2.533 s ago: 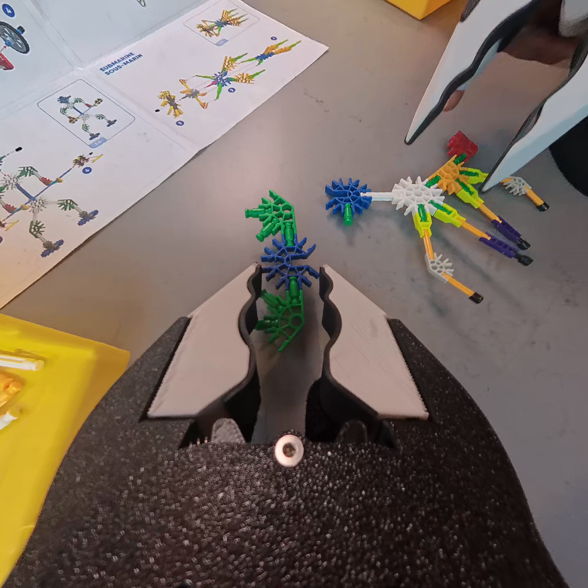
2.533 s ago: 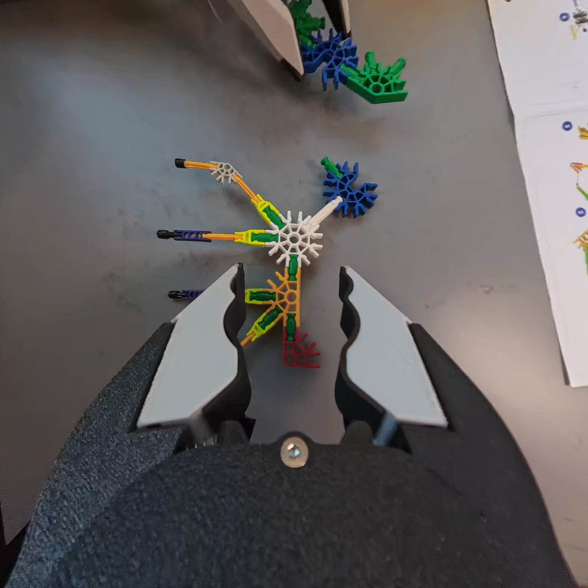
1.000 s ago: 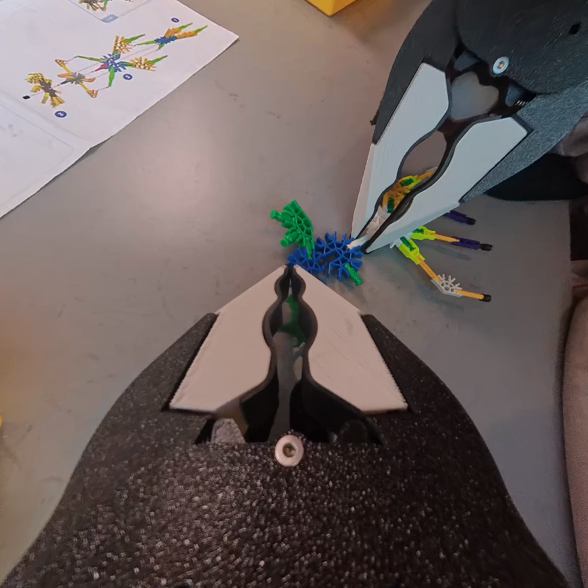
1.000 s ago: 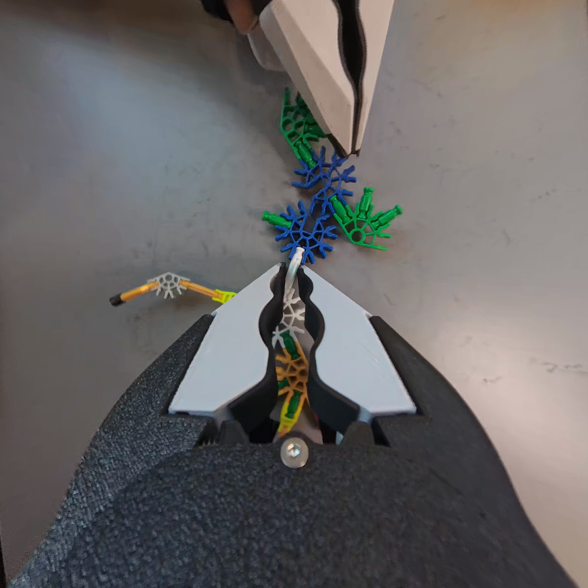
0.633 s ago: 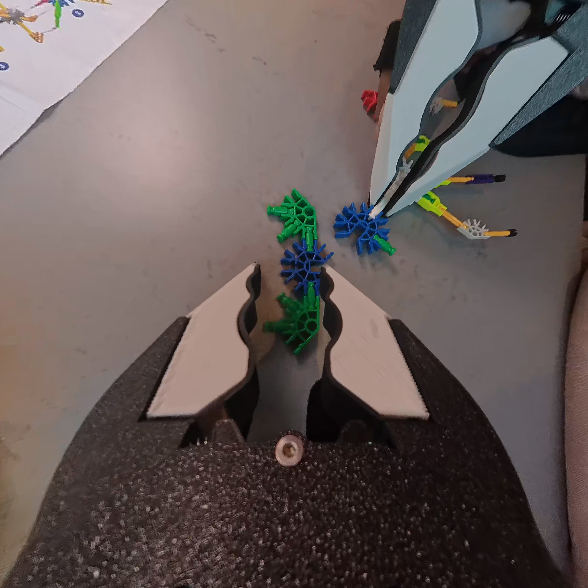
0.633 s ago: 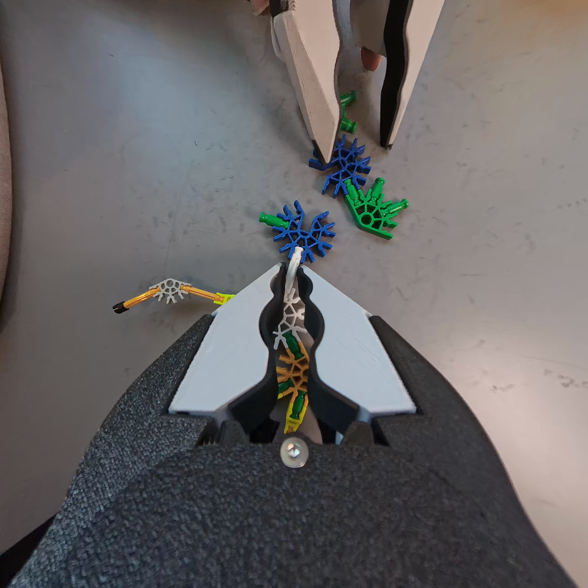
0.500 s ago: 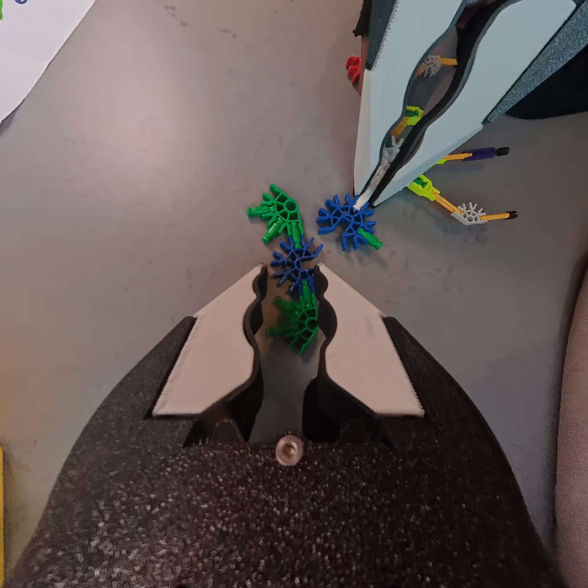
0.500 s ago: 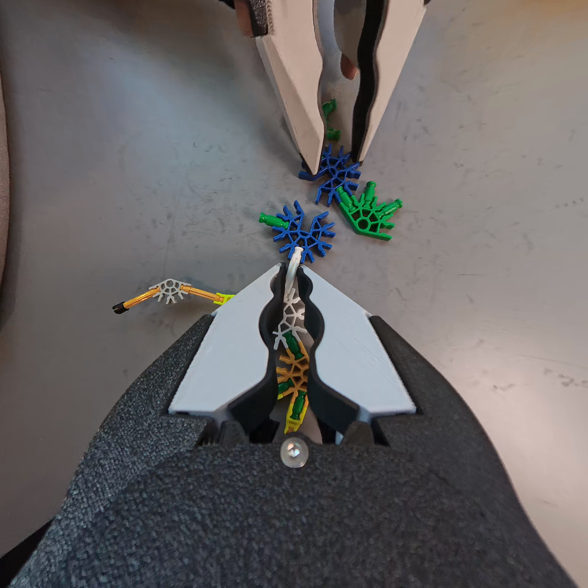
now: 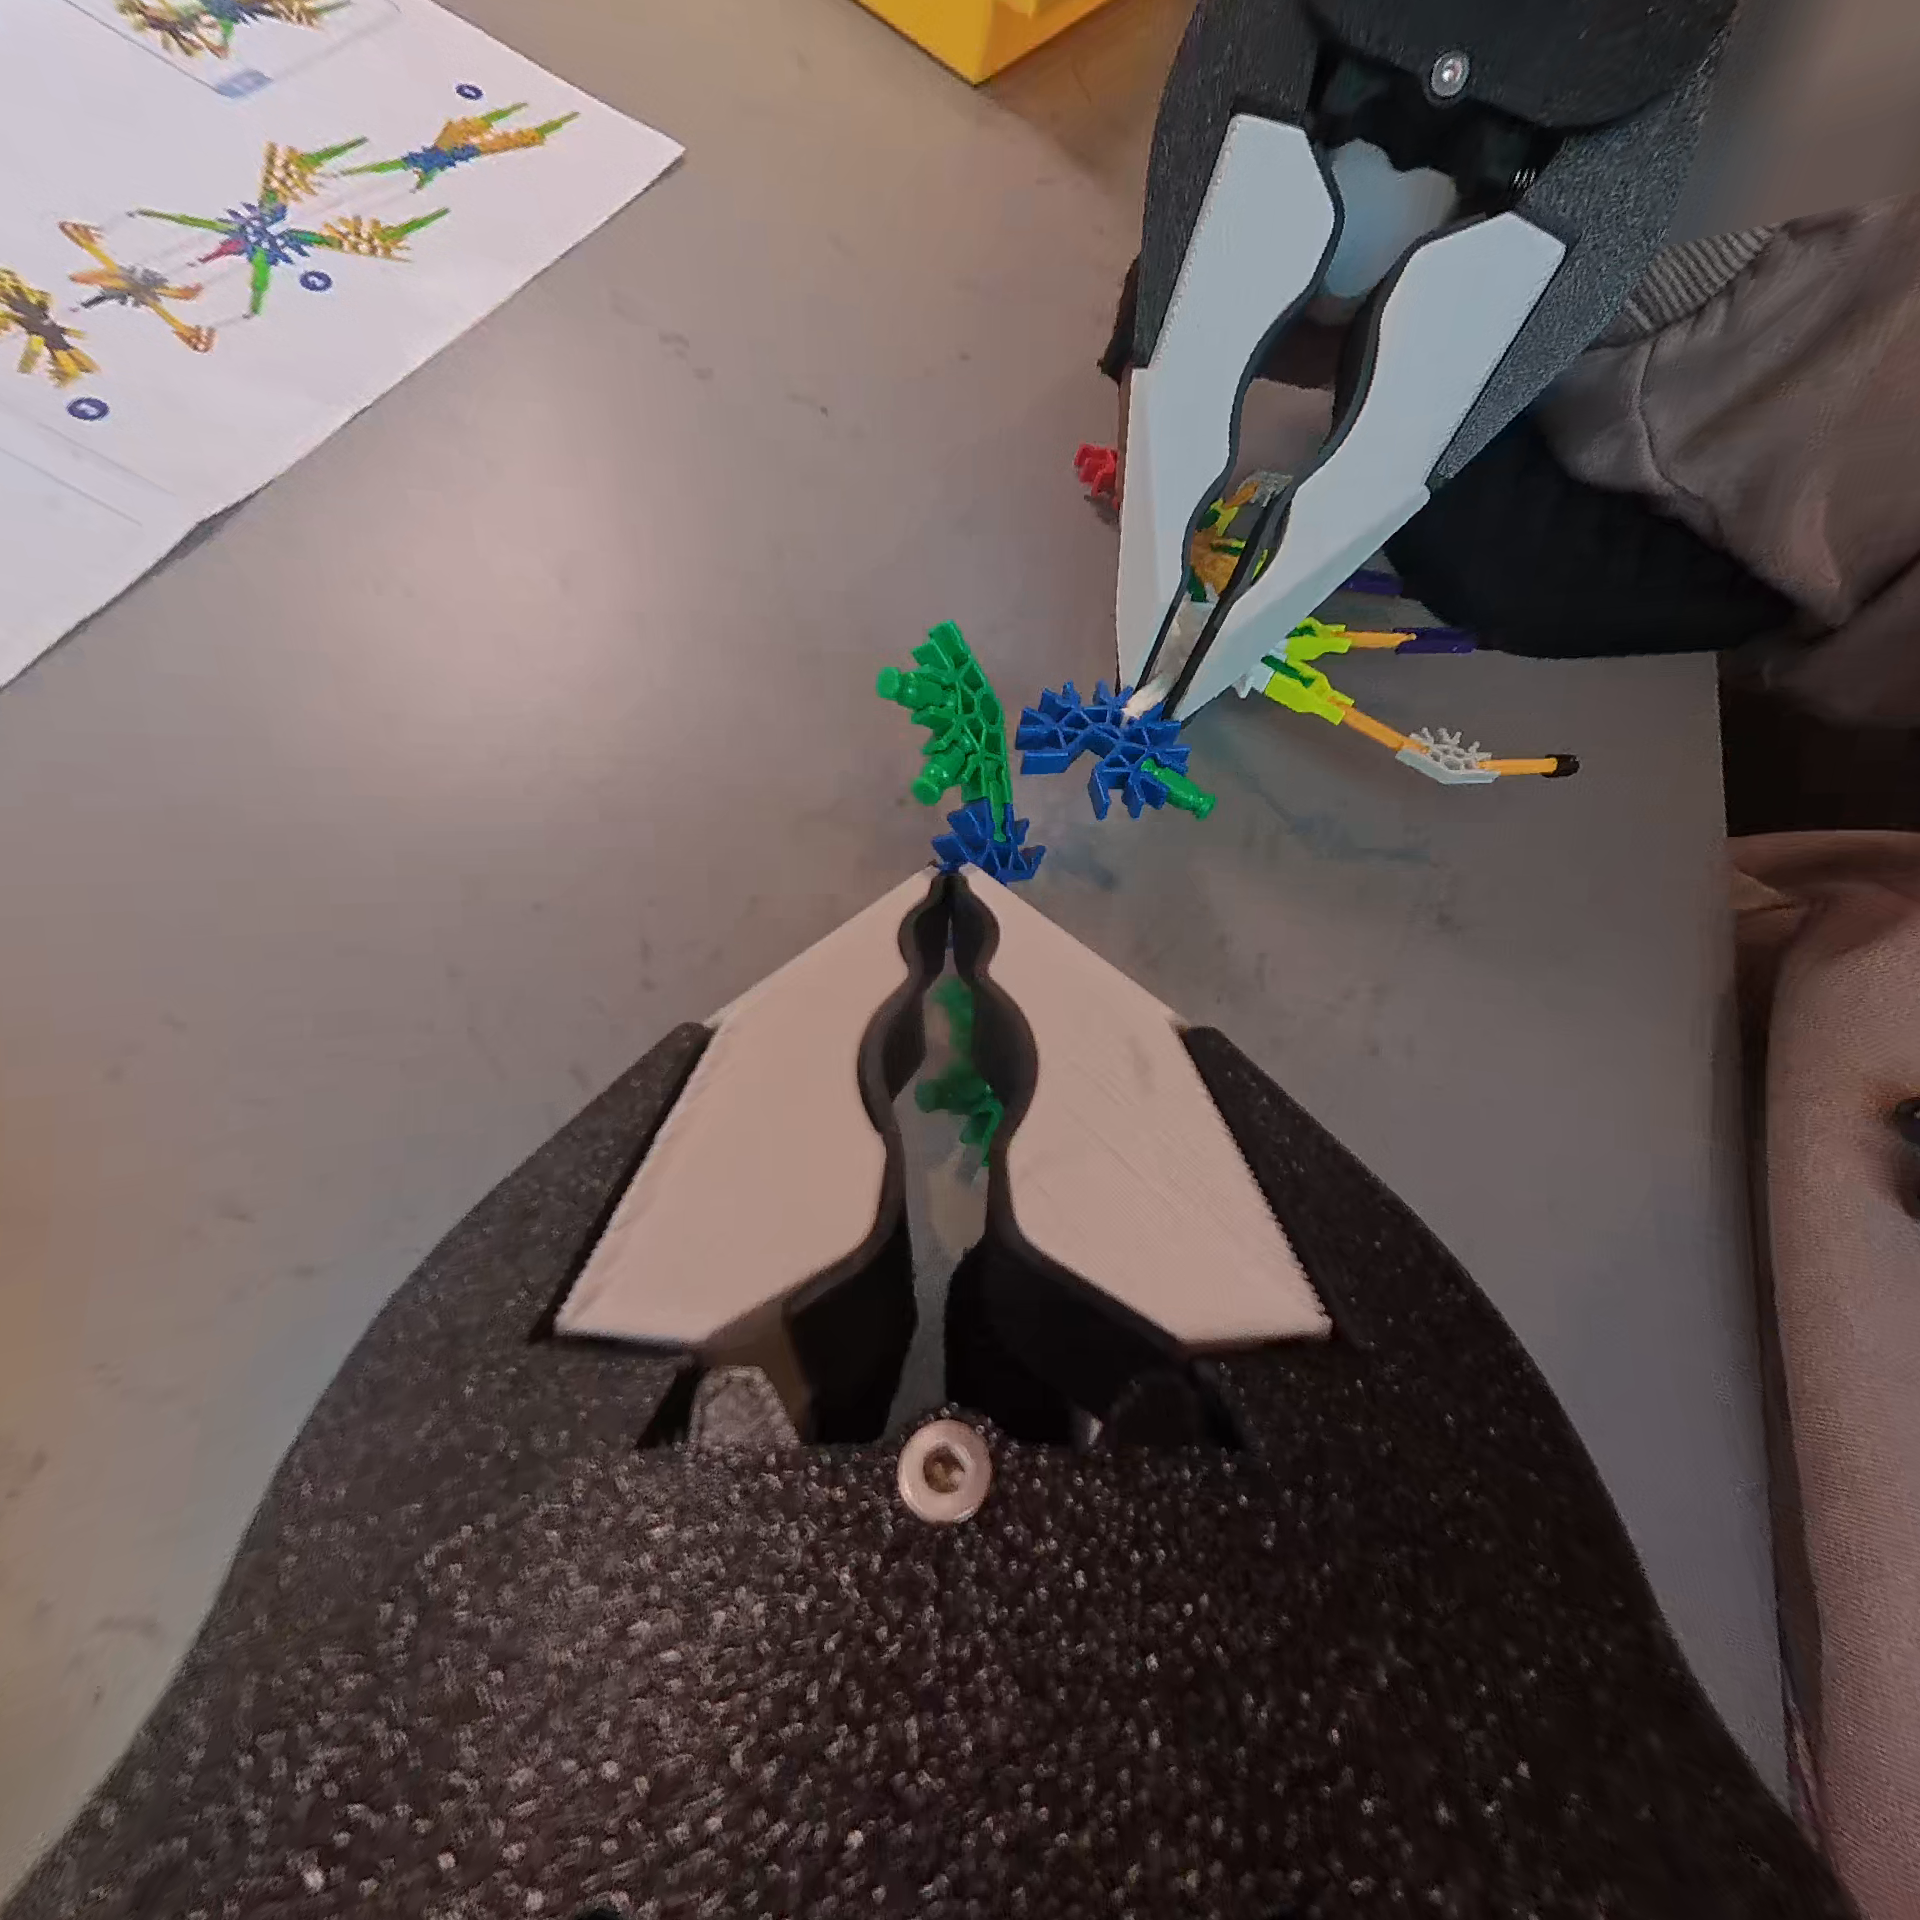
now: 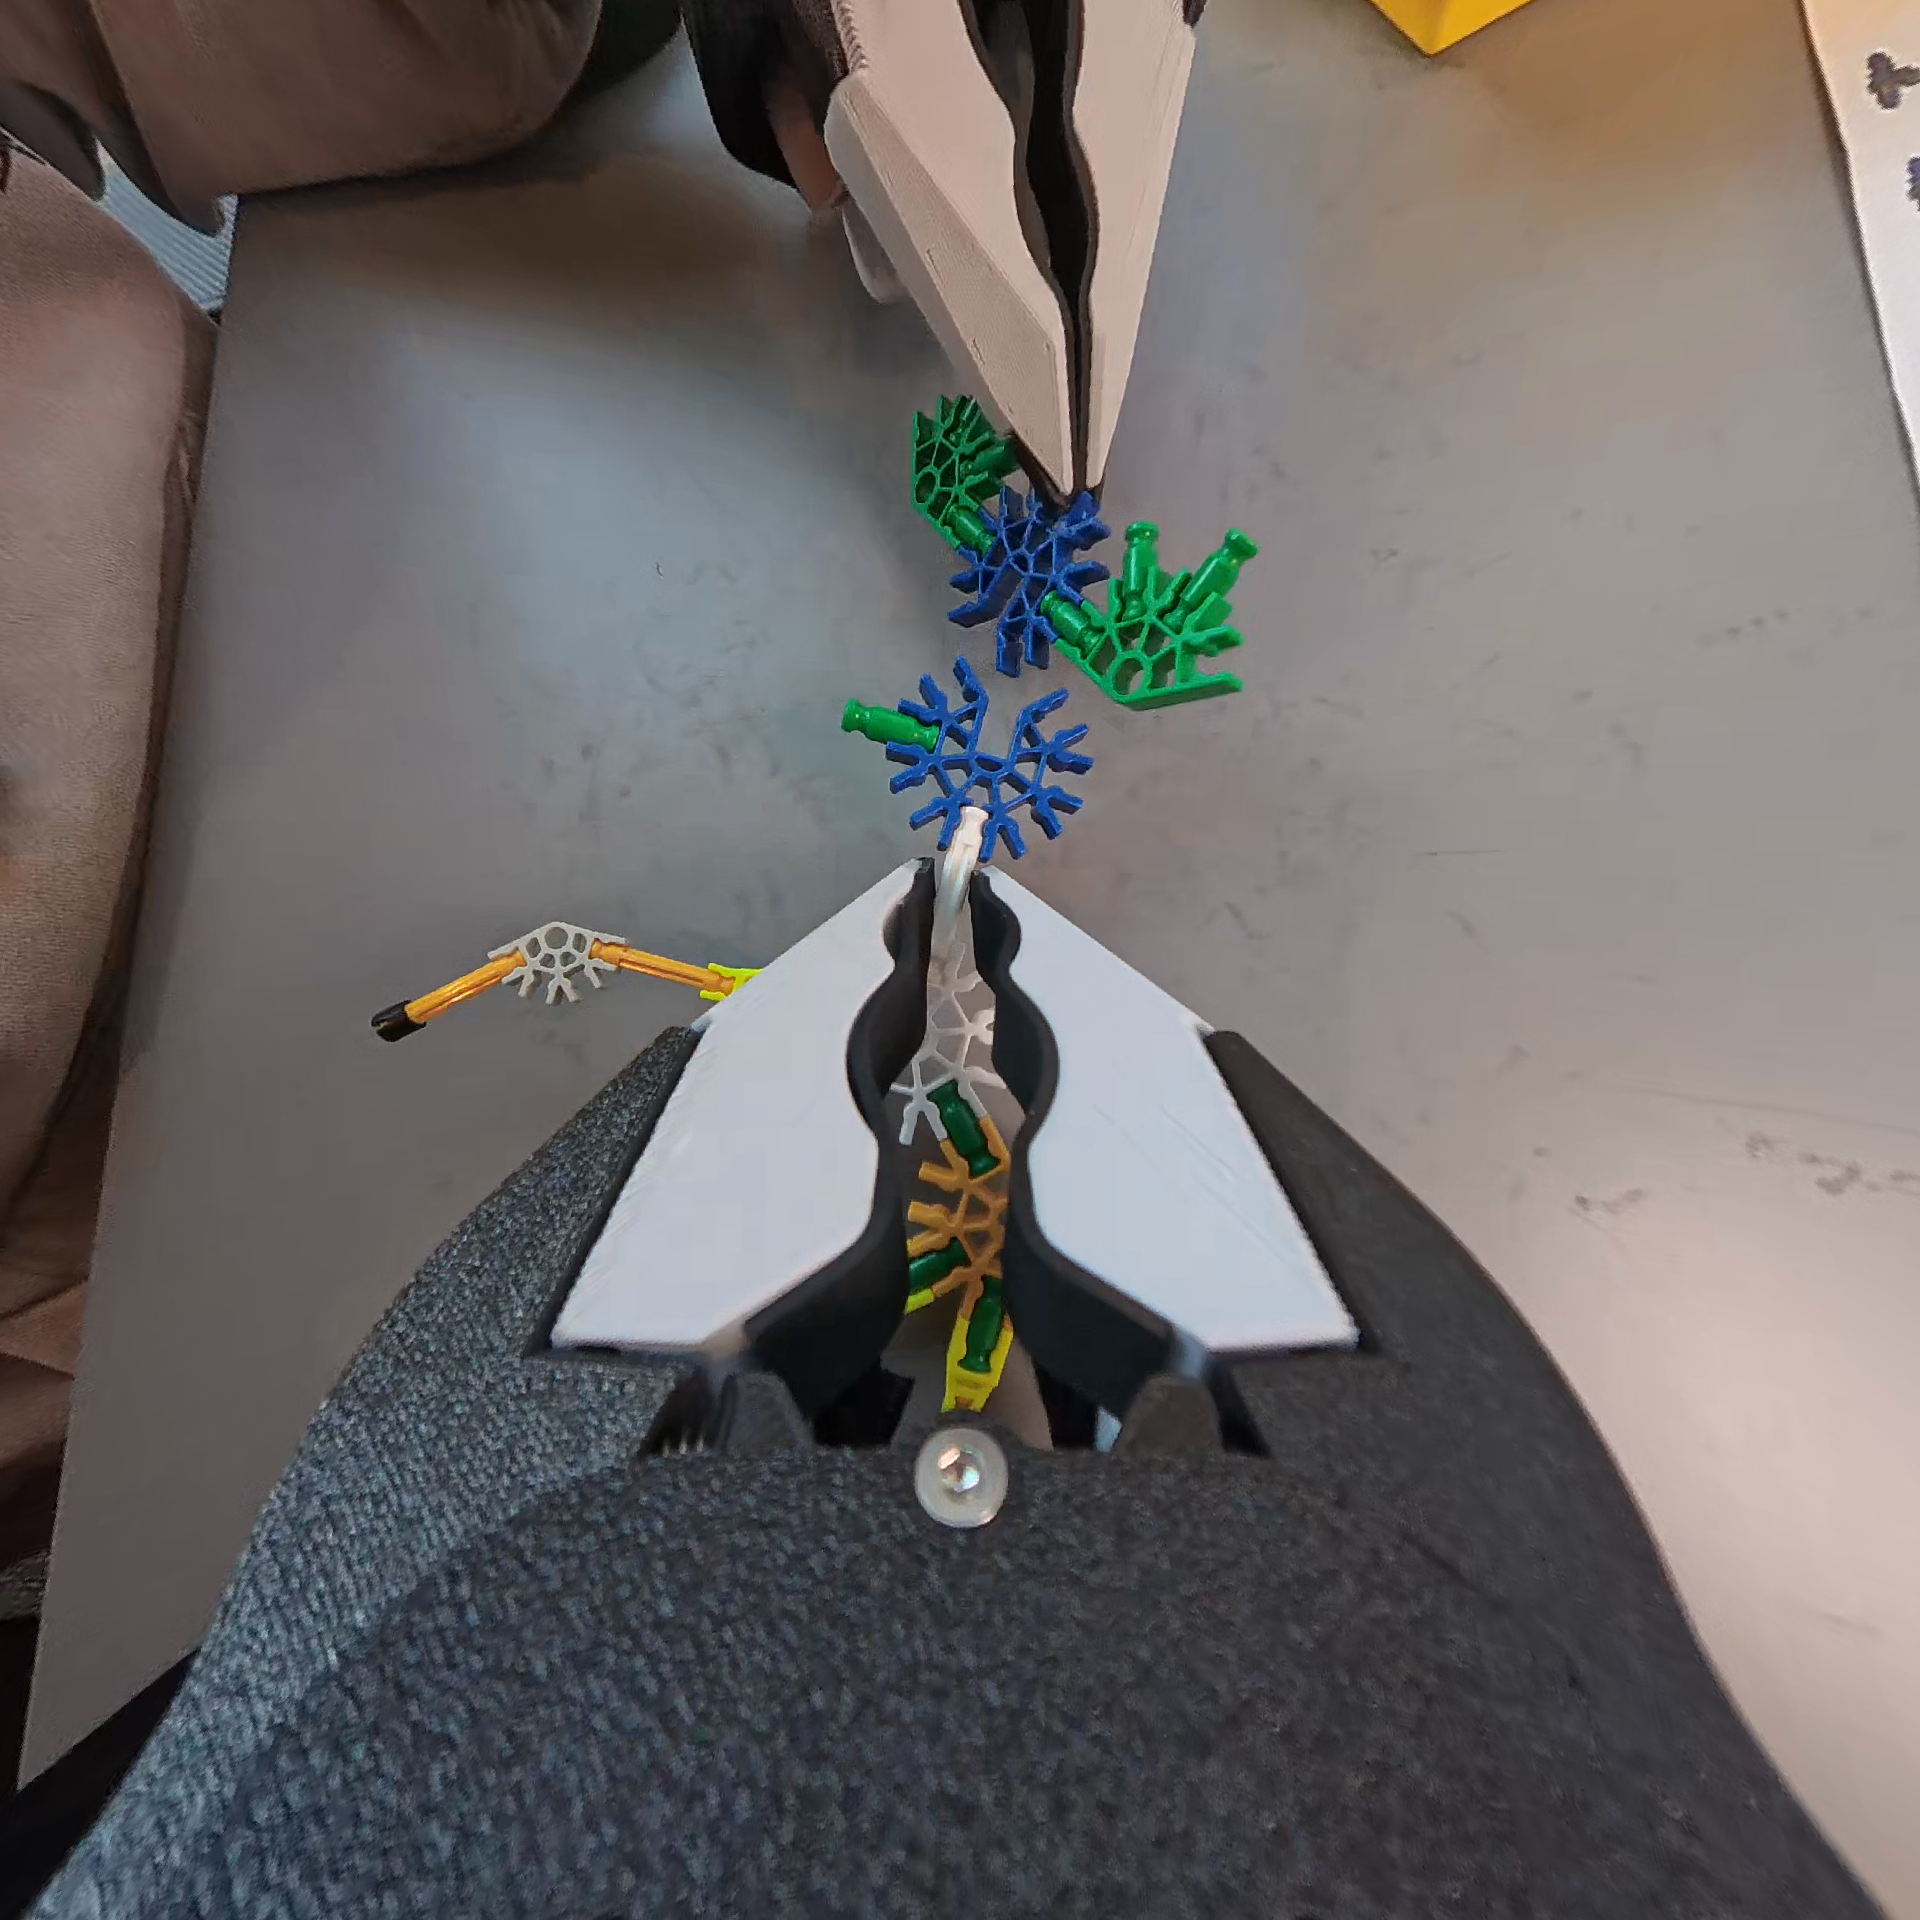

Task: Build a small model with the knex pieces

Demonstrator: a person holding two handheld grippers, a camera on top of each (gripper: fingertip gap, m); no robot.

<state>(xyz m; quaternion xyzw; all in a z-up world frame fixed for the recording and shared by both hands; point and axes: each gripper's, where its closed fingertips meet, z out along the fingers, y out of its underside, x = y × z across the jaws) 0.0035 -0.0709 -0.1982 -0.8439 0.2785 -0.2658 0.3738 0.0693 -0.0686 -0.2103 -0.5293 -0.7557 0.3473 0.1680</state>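
Left gripper [image 9: 948, 883] is clamped on a small green-and-blue plastic connector cluster [image 9: 971, 748]; blue snowflake hub and one green fan stick out past the tips.

Right gripper [image 10: 948, 868] is pinched on a multicoloured rod-and-connector assembly [image 10: 961, 1132]; its white rod runs forward along the fingers to a blue snowflake connector [image 10: 982, 764] with a short green rod.

The two blue hubs sit just beside each other, apparently not touching, grippers facing nearly tip to tip.

Grey tabletop [image 10: 1507, 831] lies open to the right. Printed instruction sheet [image 9: 208, 260] and yellow plastic box corner [image 9: 987, 42] lie well apart; table edge and a person's sleeve [image 10: 94, 727] are near the left side of the right wrist view.
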